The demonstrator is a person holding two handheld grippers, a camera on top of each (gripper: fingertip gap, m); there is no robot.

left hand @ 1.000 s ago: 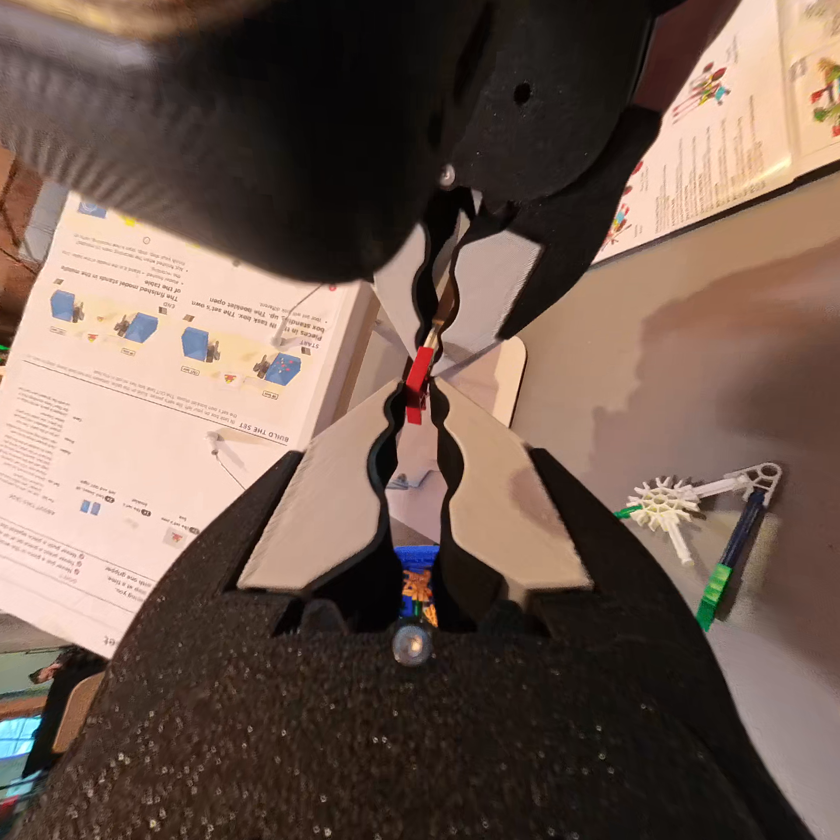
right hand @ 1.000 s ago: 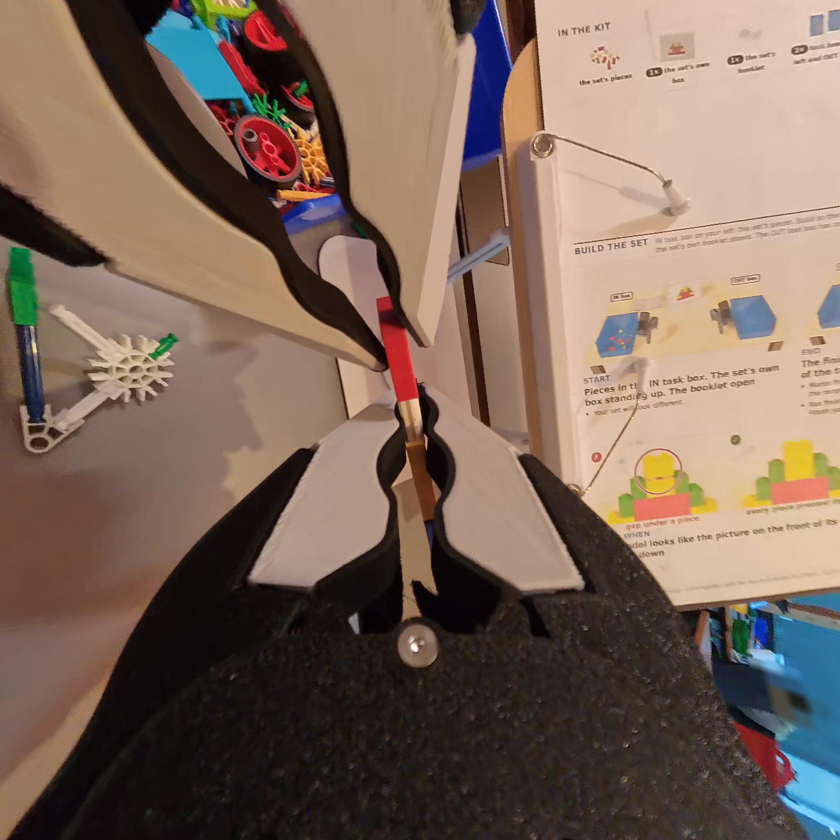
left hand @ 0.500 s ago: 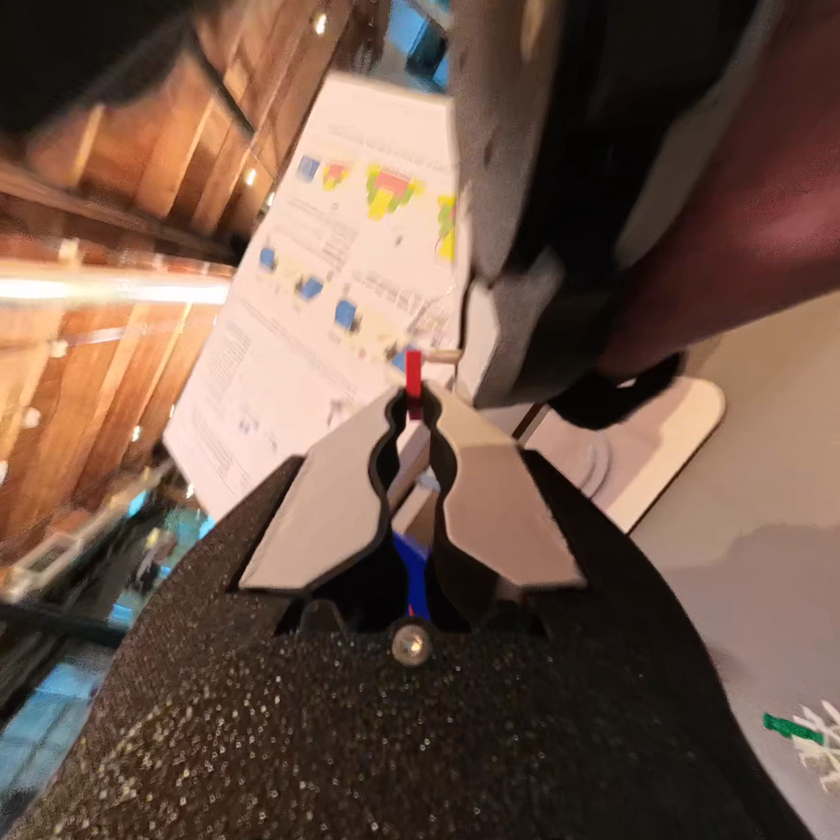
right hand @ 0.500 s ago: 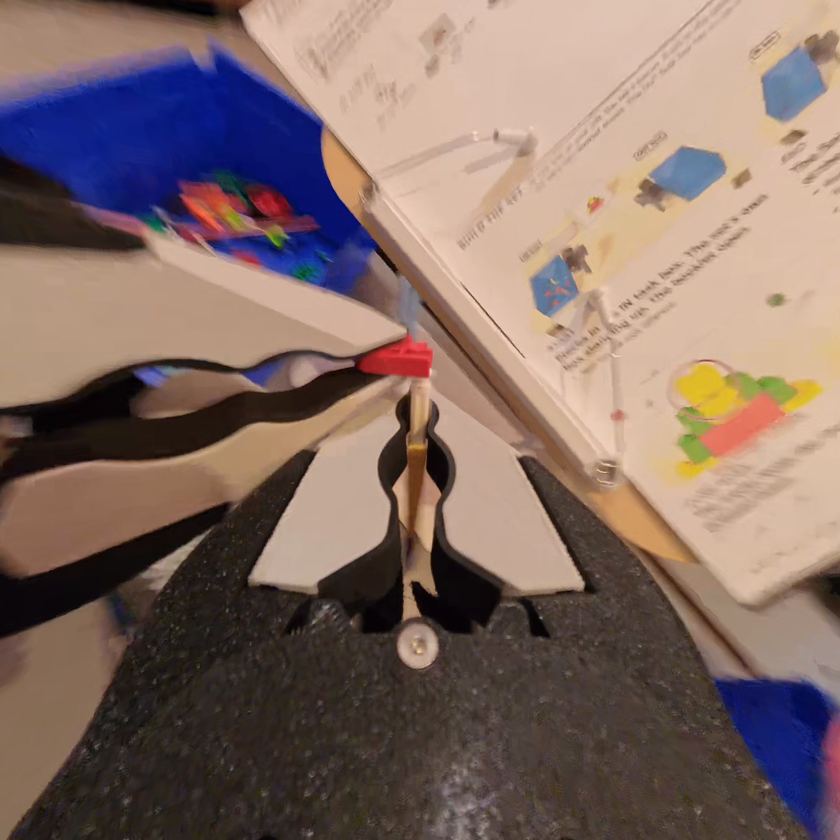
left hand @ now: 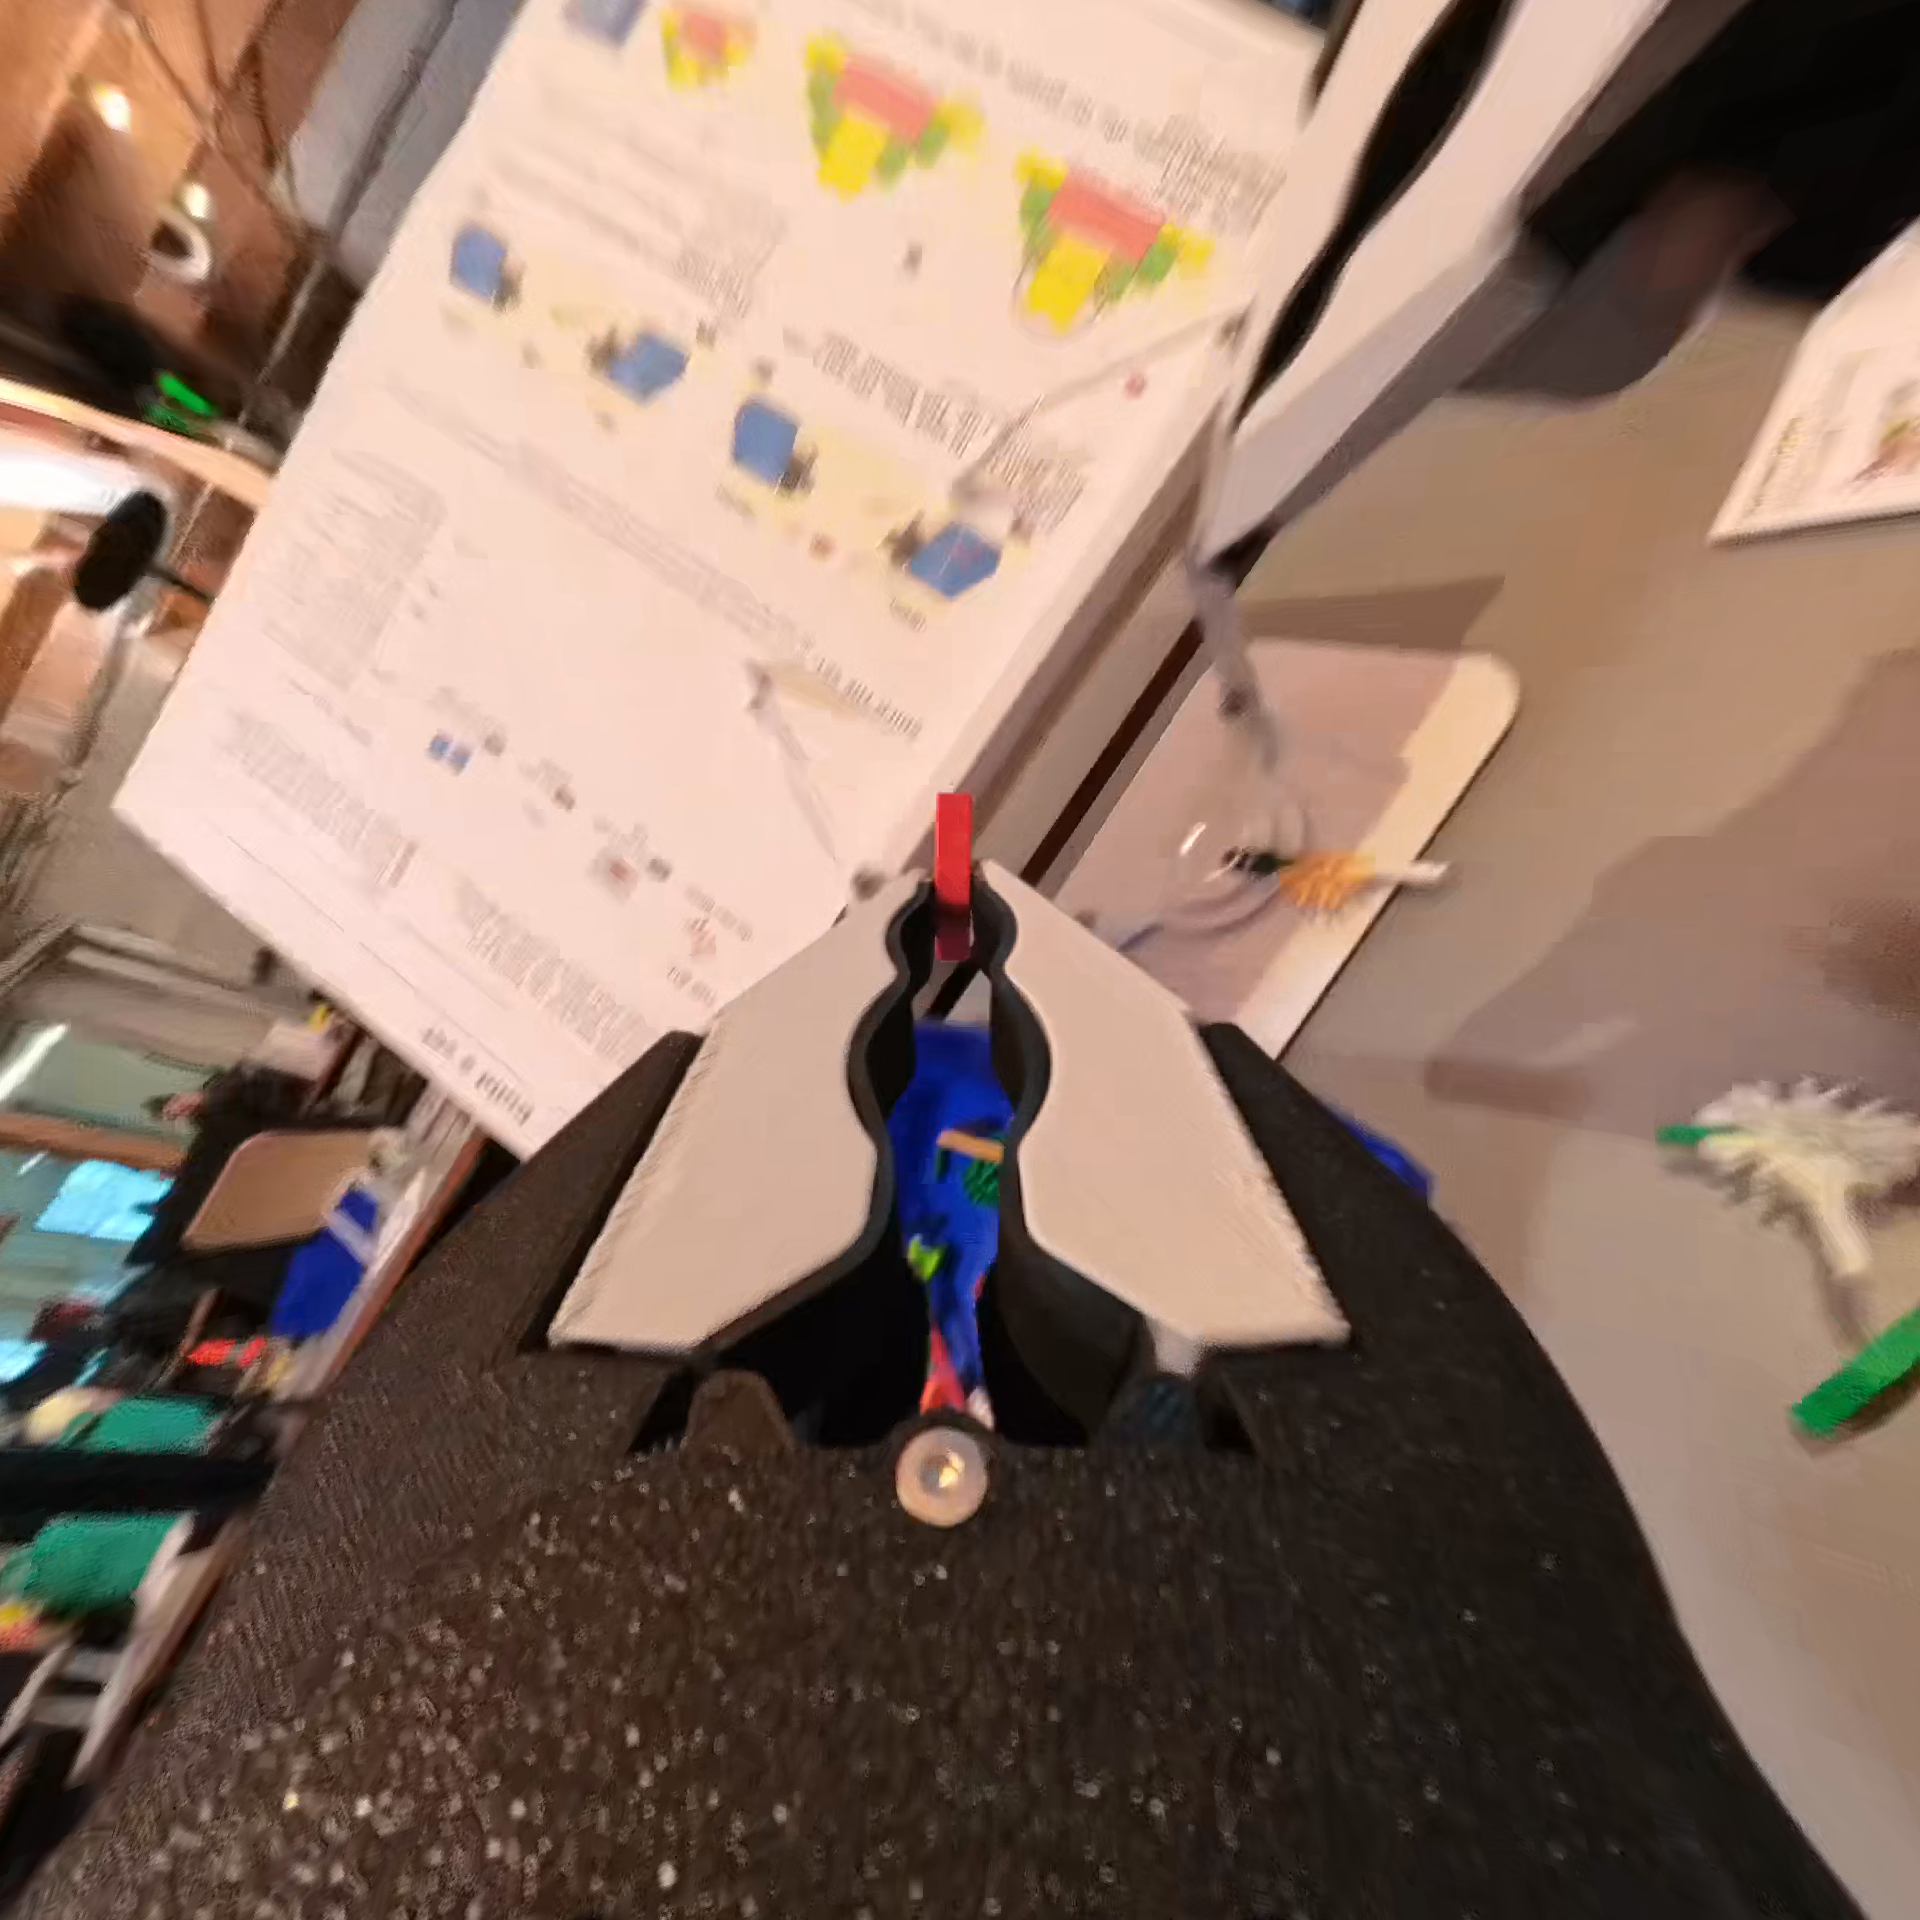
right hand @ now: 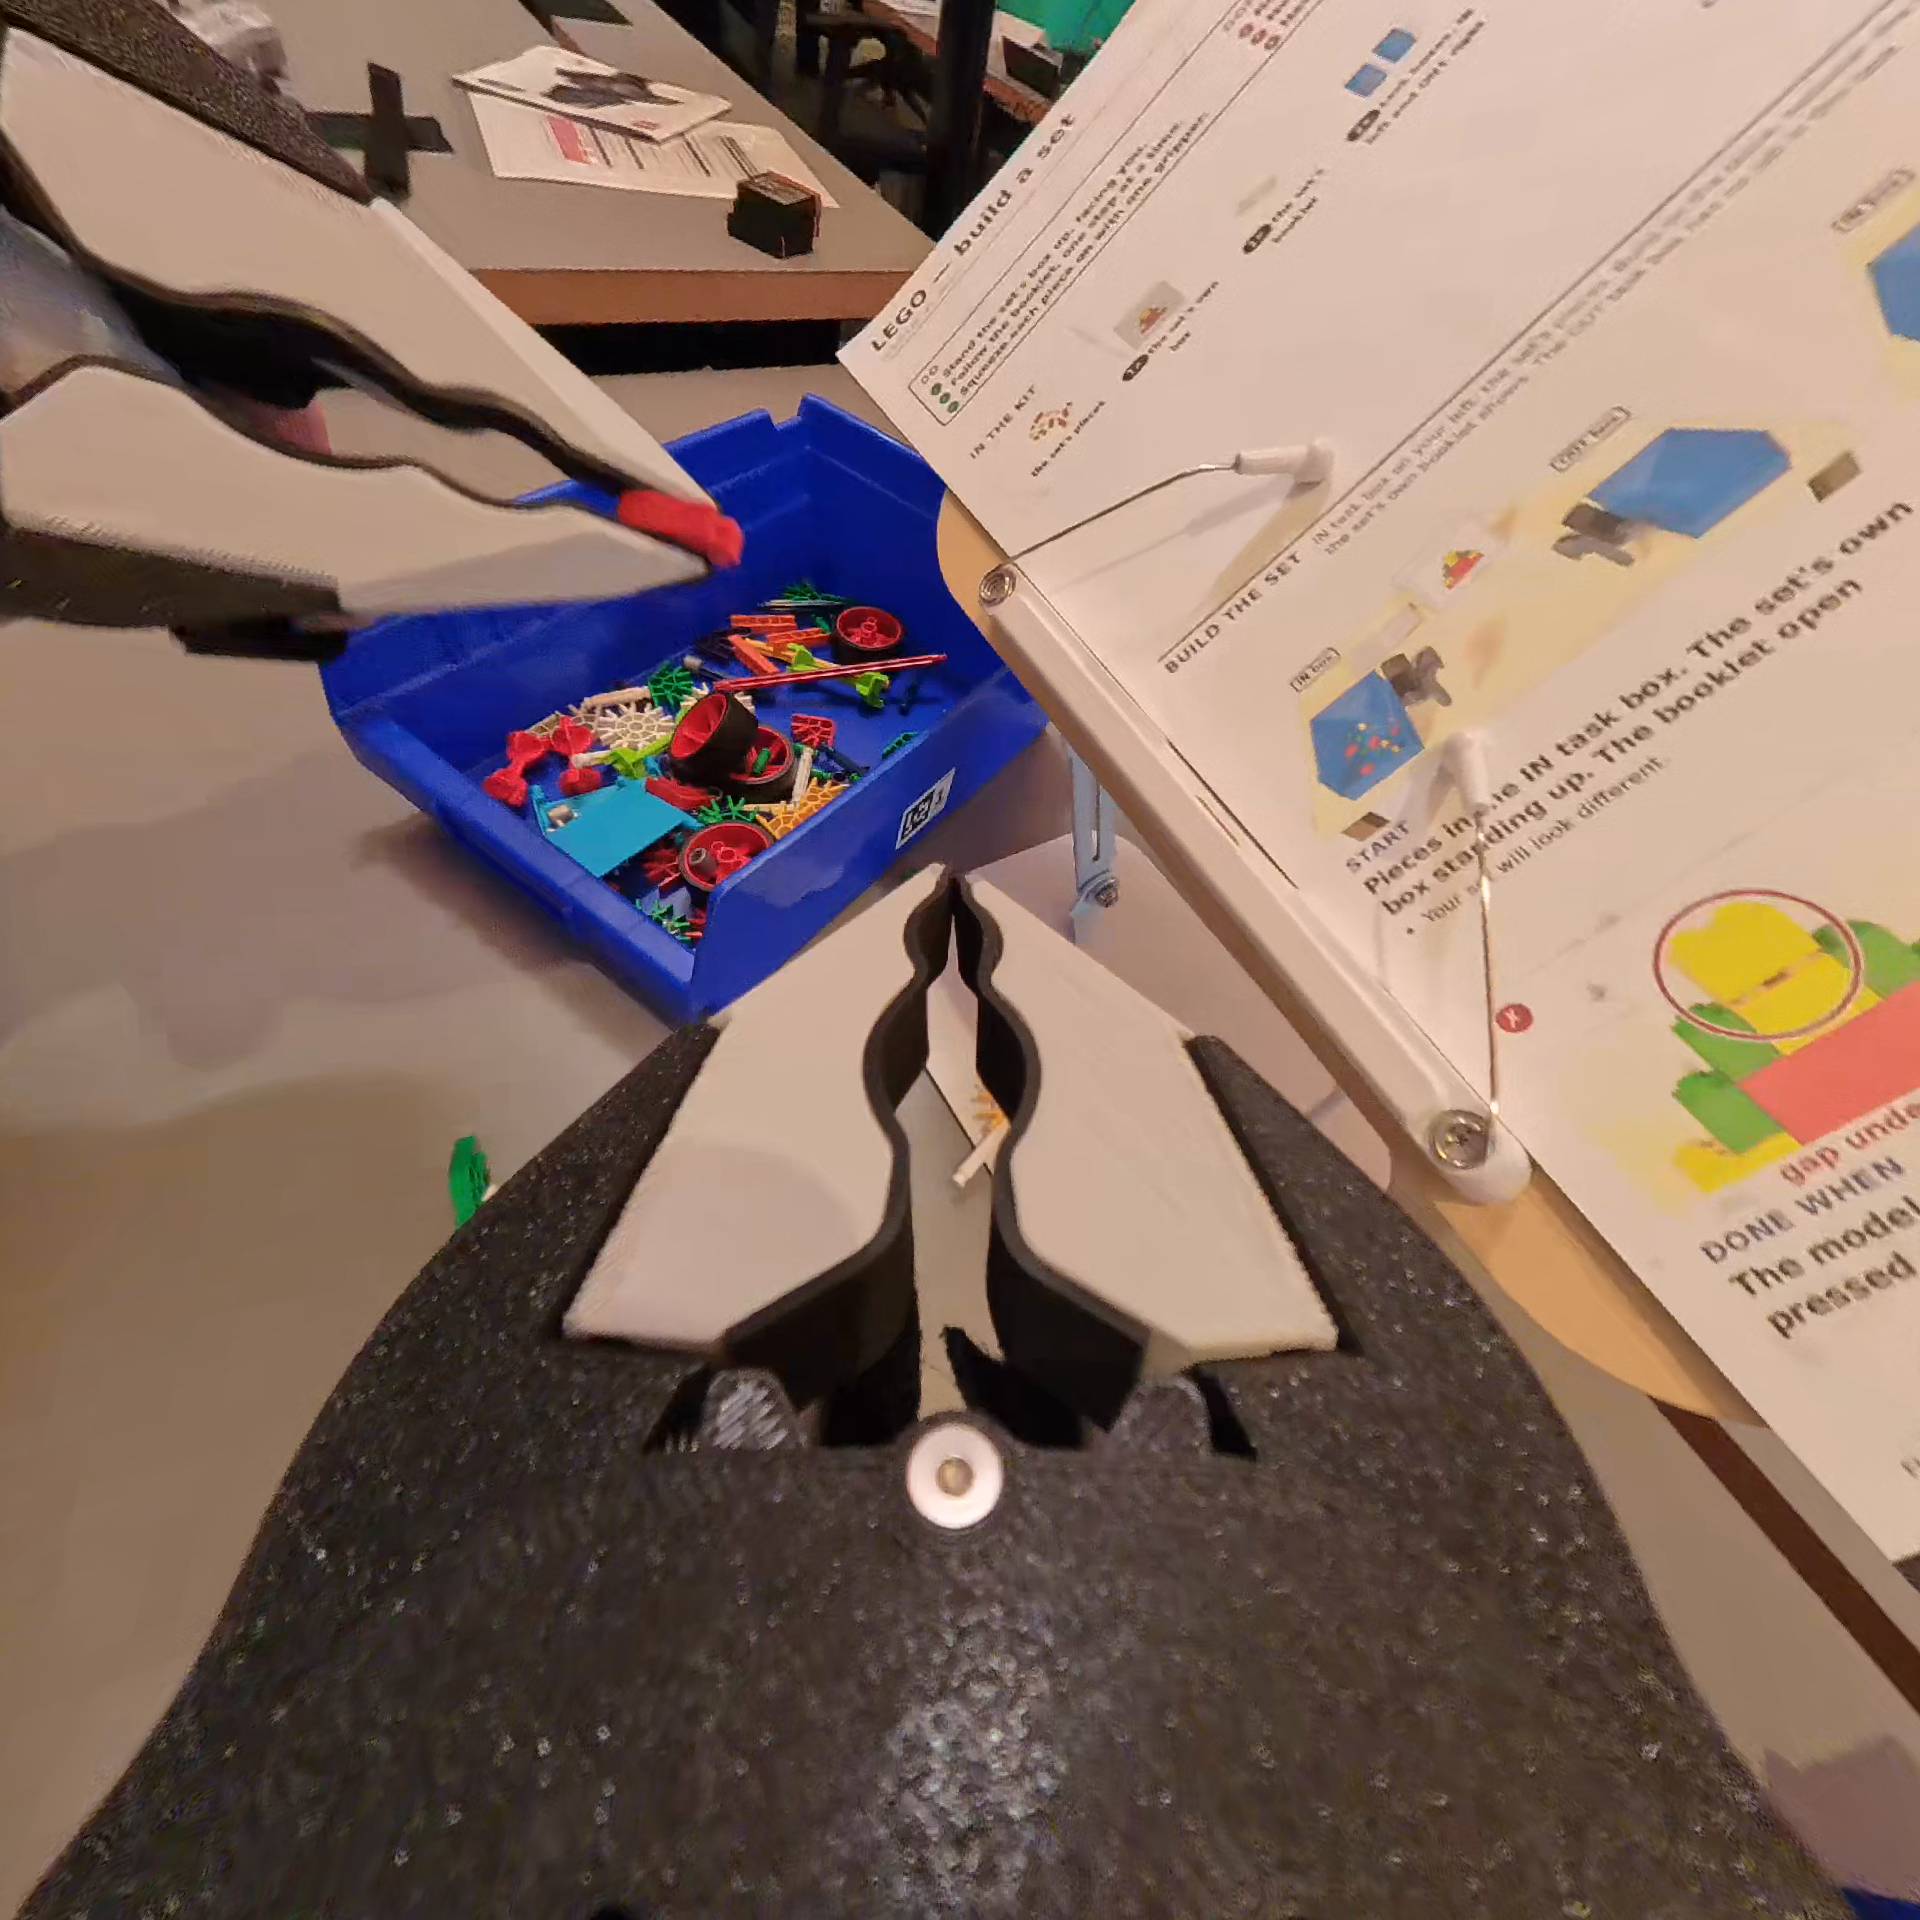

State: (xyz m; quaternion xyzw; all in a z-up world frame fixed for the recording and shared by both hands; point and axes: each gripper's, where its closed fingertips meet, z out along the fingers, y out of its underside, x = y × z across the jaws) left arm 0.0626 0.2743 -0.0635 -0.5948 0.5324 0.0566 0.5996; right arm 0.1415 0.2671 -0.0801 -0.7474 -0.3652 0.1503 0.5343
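My left gripper (left hand: 953, 904) is shut on a small red piece (left hand: 953, 878) that sticks up out of its tips. In the right wrist view the left gripper (right hand: 701, 535) reaches in from the upper left and holds the red piece (right hand: 675, 525) above a blue bin (right hand: 416, 707) of mixed construction-toy parts. My right gripper (right hand: 954, 899) is shut, with nothing visible between its fingertips. Through its gap I see an orange connector on a white rod (right hand: 982, 1132) lying on the white stand base. That connector also shows in the left wrist view (left hand: 1335, 873).
A tilted instruction board (right hand: 1455, 520) on a stand fills the right side and also shows in the left wrist view (left hand: 675, 468). A white snowflake connector with green pieces (left hand: 1787, 1153) lies on the grey table. A booklet (left hand: 1849, 416) lies at the far right. Papers and a black block (right hand: 774, 213) lie on a farther table. The grippers' ends are close to 9 cm from one another.
The grippers have pulled apart. The left keeps the red piece. The tan rod that the right gripper held no longer shows between its fingers. Both views have swung.
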